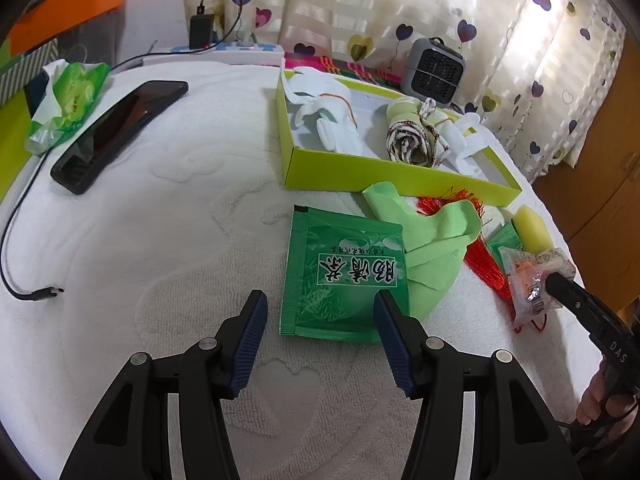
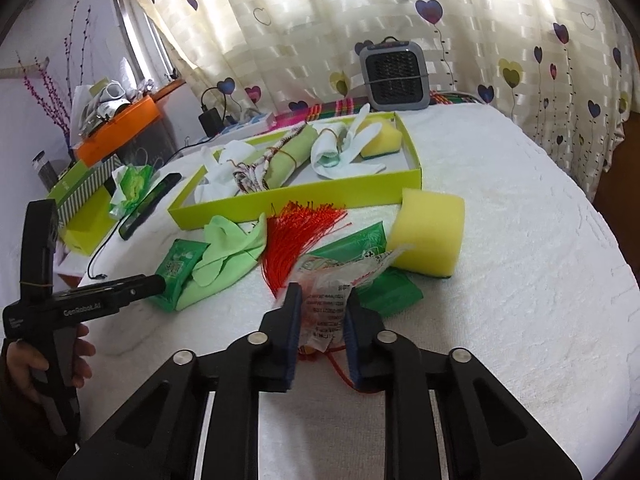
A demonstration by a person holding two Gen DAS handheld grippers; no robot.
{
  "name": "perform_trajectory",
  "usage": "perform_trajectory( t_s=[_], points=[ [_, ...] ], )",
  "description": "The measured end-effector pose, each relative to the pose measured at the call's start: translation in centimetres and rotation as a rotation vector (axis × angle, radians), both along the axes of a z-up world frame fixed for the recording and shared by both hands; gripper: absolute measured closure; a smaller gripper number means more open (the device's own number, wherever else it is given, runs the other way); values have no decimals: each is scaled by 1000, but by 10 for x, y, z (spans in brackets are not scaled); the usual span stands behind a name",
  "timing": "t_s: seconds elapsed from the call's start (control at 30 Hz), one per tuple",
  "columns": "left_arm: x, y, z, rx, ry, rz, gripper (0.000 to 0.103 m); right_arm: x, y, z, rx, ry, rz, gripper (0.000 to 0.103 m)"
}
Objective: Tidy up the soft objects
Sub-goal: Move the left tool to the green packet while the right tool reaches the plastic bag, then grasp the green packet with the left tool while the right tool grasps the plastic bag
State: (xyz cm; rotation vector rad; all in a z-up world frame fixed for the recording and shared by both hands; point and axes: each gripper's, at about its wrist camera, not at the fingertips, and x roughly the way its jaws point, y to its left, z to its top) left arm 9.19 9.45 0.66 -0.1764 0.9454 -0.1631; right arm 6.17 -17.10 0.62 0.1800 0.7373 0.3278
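1. At far left in the left wrist view, a crumpled green tissue pack (image 1: 70, 100) lies on the white towel-covered tabletop (image 1: 160, 240), beside a black phone (image 1: 120, 132) propped at a tilt; a black cable (image 1: 24, 240) trails toward the near edge.
2. The left gripper (image 1: 318, 336) hovers low over the tabletop with its blue-padded fingers spread wide, holding nothing; its right finger overlaps the near edge of a flat green tea sachet (image 1: 340, 272) printed with Chinese characters.
3. Just right of the sachet and touching it, a light green cloth (image 1: 432, 248) lies rumpled, with a red tassel (image 1: 480, 256) fanned out beside it.
4. Beyond them stands a lime-green tray (image 1: 400, 172); rolled white cloths (image 1: 332, 120) and a banded patterned roll (image 1: 412, 136) sit inside it. In the right wrist view a yellow sponge (image 2: 380, 136) also rests in the tray's far right corner.
5. The right gripper (image 2: 320, 320) is clamped on a crinkled clear plastic packet (image 2: 332, 296) with red and white print, held just above the tassel's red cord.
6. A second green sachet (image 2: 380, 276) lies beneath the packet, and a large yellow sponge (image 2: 432, 232) rests on the tabletop just beside the tray's near right corner.
7. A small grey fan heater (image 2: 394, 76) stands at the far edge against heart-patterned curtains (image 2: 520, 40).
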Motion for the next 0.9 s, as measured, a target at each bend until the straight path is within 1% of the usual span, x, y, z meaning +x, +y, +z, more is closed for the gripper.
perform_trajectory(
  t_s=[0.1,0.17,0.37,0.47,0.57,0.63,0.8,0.9],
  points=[
    [1,0,0,4,0,-1,48,-1,-3,0,22,0,-4,87],
    [1,0,-1,5,0,-1,48,-3,-6,2,38,-10,-8,92],
    [2,-2,0,15,4,3,48,-10,-12,6,84,-46,2,94],
    [3,-5,1,33,-1,-1,48,-14,-18,10,160,-75,33,94],
    [6,-9,2,27,1,-26,48,-16,-23,14,196,-100,34,94],
    [9,-12,2,37,2,-27,48,-17,-25,16,204,-115,29,94],
    [23,-16,0,40,13,-42,41,-17,-26,18,201,-122,23,94],
    [26,-20,0,53,10,-51,40,-17,-26,18,193,-123,26,94]
  ],
)
